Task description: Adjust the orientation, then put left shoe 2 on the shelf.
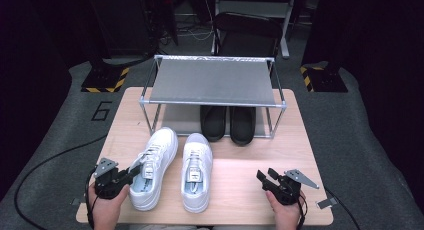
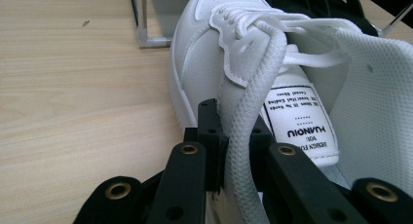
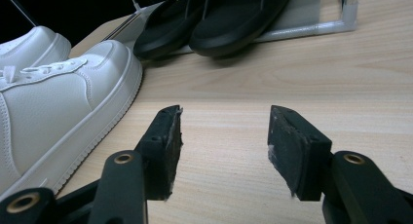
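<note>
at the table's near left, my left gripper (image 2: 221,158) pinches the white woven shoelace (image 2: 253,112); yanking could drag the white leather sneaker (image 1: 150,167). right gripper (image 3: 224,151) gapes empty.

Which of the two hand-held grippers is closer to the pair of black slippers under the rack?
Right. The right gripper sits open at the table's near edge, diagonally below the black slippers. The left gripper, pinching a white sneaker's lace, is farther left.

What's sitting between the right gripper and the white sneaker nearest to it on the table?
Nothing visible. The right gripper has its jaws open over bare table, and the right sneaker lies just off to its side with only clear wood between them. The black slippers sit farther back under the rack.
</note>
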A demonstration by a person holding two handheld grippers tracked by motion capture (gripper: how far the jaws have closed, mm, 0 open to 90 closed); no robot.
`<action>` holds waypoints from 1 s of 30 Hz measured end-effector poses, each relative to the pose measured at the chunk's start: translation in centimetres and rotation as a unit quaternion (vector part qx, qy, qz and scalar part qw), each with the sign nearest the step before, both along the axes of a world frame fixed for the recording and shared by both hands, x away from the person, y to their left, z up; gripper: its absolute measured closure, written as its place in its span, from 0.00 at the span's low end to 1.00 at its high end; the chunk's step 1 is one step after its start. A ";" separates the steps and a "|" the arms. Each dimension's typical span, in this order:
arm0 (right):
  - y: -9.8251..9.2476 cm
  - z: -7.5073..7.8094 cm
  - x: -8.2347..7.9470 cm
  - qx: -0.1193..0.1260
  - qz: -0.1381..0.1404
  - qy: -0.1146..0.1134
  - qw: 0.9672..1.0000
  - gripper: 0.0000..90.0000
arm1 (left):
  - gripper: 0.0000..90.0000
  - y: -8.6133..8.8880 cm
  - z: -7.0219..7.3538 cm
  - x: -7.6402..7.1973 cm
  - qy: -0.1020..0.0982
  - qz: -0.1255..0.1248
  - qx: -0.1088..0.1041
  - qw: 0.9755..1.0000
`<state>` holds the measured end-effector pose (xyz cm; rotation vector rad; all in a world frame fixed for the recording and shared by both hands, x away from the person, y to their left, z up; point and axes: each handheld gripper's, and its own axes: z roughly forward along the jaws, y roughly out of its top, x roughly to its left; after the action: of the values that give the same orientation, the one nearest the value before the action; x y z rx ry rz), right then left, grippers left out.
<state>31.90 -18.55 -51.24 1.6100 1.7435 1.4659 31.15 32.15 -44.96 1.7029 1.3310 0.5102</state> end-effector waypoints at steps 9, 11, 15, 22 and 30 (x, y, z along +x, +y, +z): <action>-0.3 -0.2 0.1 0.003 -0.012 0.013 1.000 0.47 | 0.92 -0.4 1.6 0.2 -0.008 -0.011 0.004 1.000; -0.3 -0.2 0.1 0.002 -0.013 0.013 1.000 0.46 | 0.92 -0.4 2.0 0.3 -0.014 -0.013 0.003 1.000; -0.3 -0.2 0.1 0.002 -0.013 0.012 1.000 0.44 | 0.92 -0.6 2.8 0.2 -0.030 -0.011 0.003 0.999; -0.6 -0.3 0.1 0.008 -0.018 0.014 1.000 0.43 | 0.92 -0.5 3.9 -0.6 -0.062 -0.013 -0.005 0.998; -0.8 -0.4 0.1 0.018 -0.020 0.016 0.999 0.42 | 0.92 -0.4 5.0 -2.1 -0.120 -0.012 -0.025 0.992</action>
<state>32.04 -19.40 -51.63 1.6868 1.7001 1.4686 29.03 31.77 -39.92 1.5594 1.1399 0.6413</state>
